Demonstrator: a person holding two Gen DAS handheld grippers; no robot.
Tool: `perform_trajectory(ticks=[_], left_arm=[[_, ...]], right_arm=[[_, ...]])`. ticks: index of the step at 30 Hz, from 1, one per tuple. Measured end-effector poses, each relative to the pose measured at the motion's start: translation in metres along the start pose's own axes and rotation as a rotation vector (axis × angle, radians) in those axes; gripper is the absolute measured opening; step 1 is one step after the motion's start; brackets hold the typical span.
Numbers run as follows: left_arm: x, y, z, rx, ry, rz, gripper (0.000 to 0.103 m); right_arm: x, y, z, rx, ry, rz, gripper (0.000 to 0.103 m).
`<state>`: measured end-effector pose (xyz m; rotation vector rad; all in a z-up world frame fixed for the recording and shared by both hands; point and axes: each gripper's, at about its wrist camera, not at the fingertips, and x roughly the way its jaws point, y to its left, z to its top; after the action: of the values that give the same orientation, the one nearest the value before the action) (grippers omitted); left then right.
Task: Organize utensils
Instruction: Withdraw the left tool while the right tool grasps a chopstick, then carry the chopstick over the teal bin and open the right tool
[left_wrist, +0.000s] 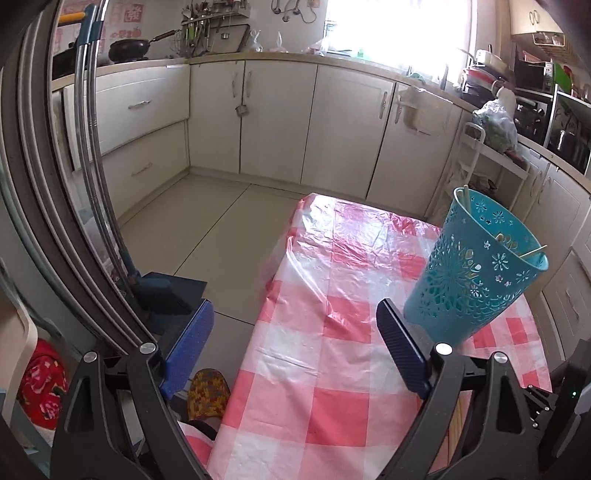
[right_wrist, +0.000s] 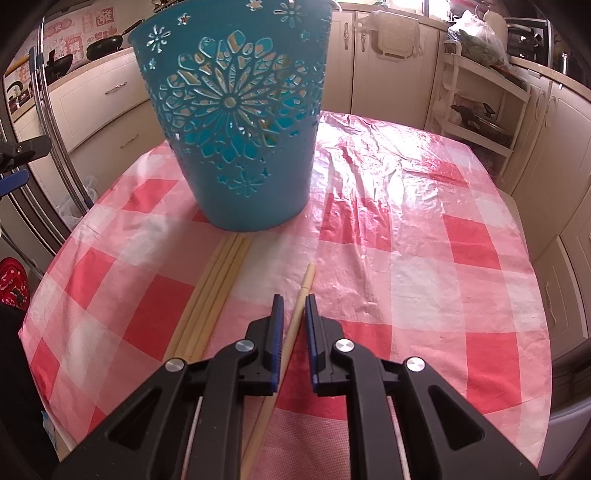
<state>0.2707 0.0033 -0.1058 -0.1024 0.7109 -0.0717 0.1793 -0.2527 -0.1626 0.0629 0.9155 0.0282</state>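
A teal perforated plastic bucket (right_wrist: 240, 122) stands upright on the red-and-white checked table (right_wrist: 424, 258); it also shows in the left wrist view (left_wrist: 476, 269) with chopsticks inside. Several pale wooden chopsticks (right_wrist: 212, 291) lie side by side in front of the bucket. One single chopstick (right_wrist: 301, 295) lies between my right gripper's (right_wrist: 294, 301) narrowly parted jaws; contact is unclear. My left gripper (left_wrist: 295, 314) is wide open and empty, at the table's left edge, left of the bucket.
Cream kitchen cabinets (left_wrist: 277, 110) run along the back and right. A white shelf rack (right_wrist: 476, 107) stands behind the table. A fridge edge with steel handle (left_wrist: 88, 166) is at the left. The table cover (left_wrist: 332, 258) is crinkled plastic.
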Motion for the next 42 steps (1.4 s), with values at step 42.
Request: perform_trajectory(ticks=[42], left_arm=[[0.048, -0.04, -0.024, 0.114, 0.185, -0.002, 0.087]], right_arm=[[-0.143, -0.03, 0.046, 0.188, -0.385, 0.269, 0.005]])
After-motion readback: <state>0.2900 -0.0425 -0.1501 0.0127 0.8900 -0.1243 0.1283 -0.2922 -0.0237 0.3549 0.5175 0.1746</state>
